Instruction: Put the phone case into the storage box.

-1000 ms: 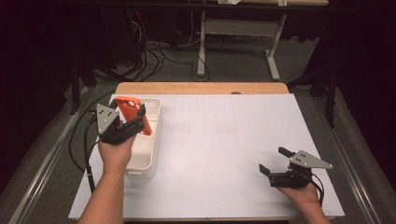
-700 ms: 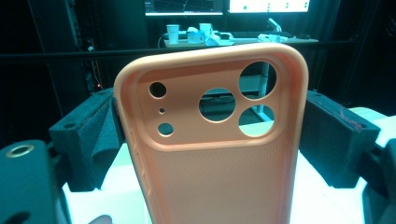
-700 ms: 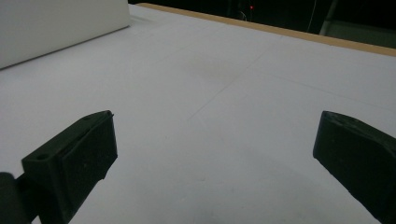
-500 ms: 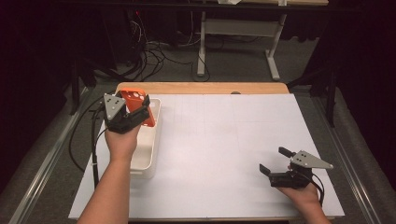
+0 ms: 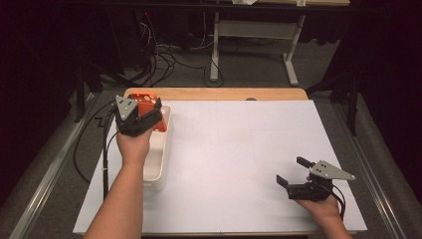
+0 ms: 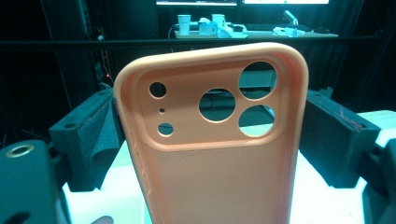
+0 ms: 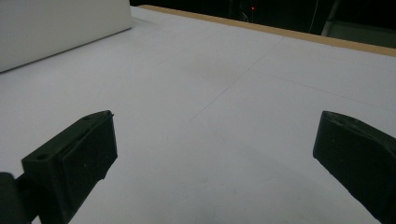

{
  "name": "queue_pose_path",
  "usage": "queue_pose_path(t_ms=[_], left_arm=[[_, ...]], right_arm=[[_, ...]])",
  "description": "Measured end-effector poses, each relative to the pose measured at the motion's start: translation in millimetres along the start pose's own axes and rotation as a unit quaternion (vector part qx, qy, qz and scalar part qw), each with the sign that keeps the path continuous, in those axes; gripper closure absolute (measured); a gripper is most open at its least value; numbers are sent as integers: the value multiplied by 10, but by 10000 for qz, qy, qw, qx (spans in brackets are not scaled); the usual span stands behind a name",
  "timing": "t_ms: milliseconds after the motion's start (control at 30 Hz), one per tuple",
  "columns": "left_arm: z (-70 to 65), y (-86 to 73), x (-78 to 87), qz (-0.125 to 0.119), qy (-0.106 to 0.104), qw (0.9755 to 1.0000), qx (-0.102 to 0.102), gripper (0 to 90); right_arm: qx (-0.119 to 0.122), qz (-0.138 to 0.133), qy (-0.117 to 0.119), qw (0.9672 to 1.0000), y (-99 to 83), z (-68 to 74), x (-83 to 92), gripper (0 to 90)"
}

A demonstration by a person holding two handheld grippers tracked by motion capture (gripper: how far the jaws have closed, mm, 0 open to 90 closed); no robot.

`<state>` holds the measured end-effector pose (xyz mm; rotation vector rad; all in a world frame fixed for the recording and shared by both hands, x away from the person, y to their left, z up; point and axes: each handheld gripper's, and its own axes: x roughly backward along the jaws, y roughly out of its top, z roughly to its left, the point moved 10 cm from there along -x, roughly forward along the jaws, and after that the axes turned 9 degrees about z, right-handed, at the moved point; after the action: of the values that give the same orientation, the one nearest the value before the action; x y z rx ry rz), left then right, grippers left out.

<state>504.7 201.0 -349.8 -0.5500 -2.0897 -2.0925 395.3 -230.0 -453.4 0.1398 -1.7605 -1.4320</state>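
A: While the left gripper (image 5: 149, 113) is up over the far end of the white rectangular plastic bin (image 5: 160, 149), what's it got?

B: Orange soft-plastic phone case with round camera cutouts (image 6: 219, 140), pinched by its two long edges between the black jaws. Held upright, cutout end on top, inner side facing the camera in the left gripper view. In the high view the phone case (image 5: 145, 103) sits above the bin's far end, near the far-left corner of the white table sheet (image 5: 239, 159), by the wooden far edge (image 5: 219, 93).

A: Touching the bin?

B: Can't tell from above. Looks lifted clear, but that's a judgement.

A: Right gripper (image 5: 294, 174)?

B: Jaws spread wide, nothing between them, parked near the near-right corner of the sheet. Right gripper view just has bare sheet and a bit of bin wall (image 7: 60, 23) far off.

A: Step?

B: Carry phase, I'd say: case is grasped and raised over the bin. Whether it's going in or coming out, can't tell from this.

A: Next move needs?

B: Keep the pinch firm, since the soft case could flex and slip. If placing, lower it flat inside the bin walls before releasing; if removing, clear the rim first.
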Motion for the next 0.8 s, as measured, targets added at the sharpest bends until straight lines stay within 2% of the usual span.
queue_pose_path(t_ms=[367,600,800], left_arm=[[31,16,-217,125,136,9998,-38,150],[87,-43,-377,280,301,9991,74,148],[97,-50,-447,303,373,9988,87,148]], right_arm=[[-11,-12,17,10000,4,-1,2,2],[-32,-5,40,10000,-2,-5,-2,2],[-36,-11,49,10000,-5,-7,-4,2]])
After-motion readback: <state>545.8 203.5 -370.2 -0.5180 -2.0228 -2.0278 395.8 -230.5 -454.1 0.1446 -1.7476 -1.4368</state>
